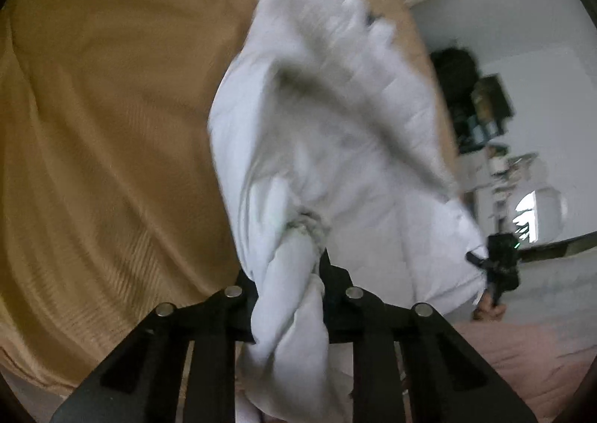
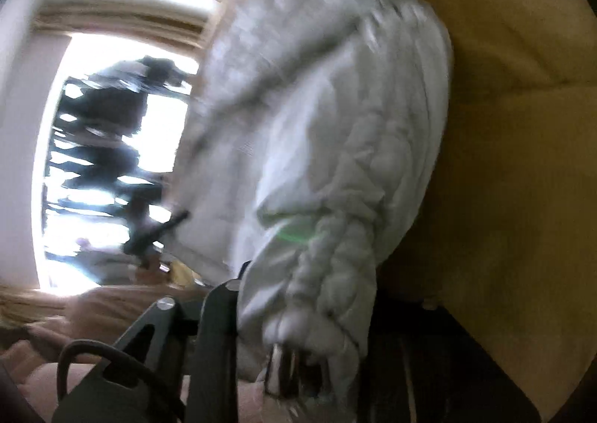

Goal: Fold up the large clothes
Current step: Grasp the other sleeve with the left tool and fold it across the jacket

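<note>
Left wrist view, left tool (image 1: 289, 273) clamping white garment (image 1: 317, 117), right tool (image 2: 298, 311) clamping it too, no legible writing

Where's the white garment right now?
The white garment hangs centre in both wrist views over the tan bedspread, pinched between the left gripper and right gripper.

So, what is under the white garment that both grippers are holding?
Under the white garment lies a tan bed cover, visible beside it. The part directly beneath is covered by the cloth, so anything lying there cannot be seen.
</note>
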`<state>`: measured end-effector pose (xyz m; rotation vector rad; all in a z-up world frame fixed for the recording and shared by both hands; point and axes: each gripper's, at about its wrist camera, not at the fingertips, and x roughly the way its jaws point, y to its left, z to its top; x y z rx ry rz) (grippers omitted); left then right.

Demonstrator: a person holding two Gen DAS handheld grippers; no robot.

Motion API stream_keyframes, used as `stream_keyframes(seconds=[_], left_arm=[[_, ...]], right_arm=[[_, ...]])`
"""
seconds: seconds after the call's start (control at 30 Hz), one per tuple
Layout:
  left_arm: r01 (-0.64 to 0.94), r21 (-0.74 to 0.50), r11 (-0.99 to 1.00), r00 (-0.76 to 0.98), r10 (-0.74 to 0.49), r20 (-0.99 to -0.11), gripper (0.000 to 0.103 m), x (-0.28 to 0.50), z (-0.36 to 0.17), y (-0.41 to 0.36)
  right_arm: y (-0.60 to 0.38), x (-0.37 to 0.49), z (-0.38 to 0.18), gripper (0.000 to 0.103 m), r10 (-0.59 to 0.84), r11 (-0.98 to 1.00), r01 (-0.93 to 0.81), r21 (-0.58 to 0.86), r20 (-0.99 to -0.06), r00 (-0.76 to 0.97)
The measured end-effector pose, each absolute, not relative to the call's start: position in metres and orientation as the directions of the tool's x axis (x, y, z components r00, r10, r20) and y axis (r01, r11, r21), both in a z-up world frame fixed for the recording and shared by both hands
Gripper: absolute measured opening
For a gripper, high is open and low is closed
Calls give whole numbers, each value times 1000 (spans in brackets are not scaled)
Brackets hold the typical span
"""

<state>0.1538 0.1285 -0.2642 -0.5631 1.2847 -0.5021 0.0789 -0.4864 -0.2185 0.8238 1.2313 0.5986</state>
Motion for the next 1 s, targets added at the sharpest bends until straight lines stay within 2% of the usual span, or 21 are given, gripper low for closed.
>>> stream_keyframes(seconds=[0.17, 0.27, 0.4, 0.47, 0.57, 0.63, 0.73, 0.8, 0.9, 0.97, 1.0], left_arm=[[154, -639, 754, 342, -648, -681, 19, 213, -179, 126], [185, -586, 789, 379, -607, -698, 19, 271, -149, 122], [90, -623, 777, 389, -603, -697, 19, 359, -146, 123], [5, -641, 767, 376, -596, -710, 20, 417, -164, 120], [-74, -597, 798, 369, -535, -760, 20, 489, -207, 96], [-128, -587, 799, 364, -513, -777, 20, 515, -235, 91], [-224, -575, 787, 334, -492, -804, 21, 535, -304, 85], [-252, -612, 750, 363, -513, -778, 23, 534, -331, 85], [-266, -655, 708, 394, -540, -744, 23, 529, -339, 90], [-260, -648, 716, 382, -539, -750, 23, 529, -336, 90], [-255, -638, 726, 380, -532, -757, 23, 529, -334, 90]], right_arm=[[-490, 121, -144, 19, 796, 557, -121, 822, -486, 361], [-491, 174, -107, 19, 779, 574, -197, 795, -455, 432], [-485, 266, -99, 19, 753, 563, -143, 814, -434, 495], [-481, 313, -108, 19, 727, 568, -85, 819, -451, 518], [-487, 376, -138, 19, 668, 584, 40, 811, -508, 544], [-489, 416, -172, 19, 624, 586, 137, 799, -552, 553], [-501, 446, -229, 20, 606, 534, 276, 799, -590, 533], [-505, 459, -271, 20, 638, 425, 335, 841, -541, 548], [-516, 454, -292, 25, 695, 260, 364, 895, -435, 573], [-525, 445, -286, 34, 710, 196, 353, 915, -381, 592], [-529, 436, -275, 47, 698, 195, 340, 920, -374, 611]])
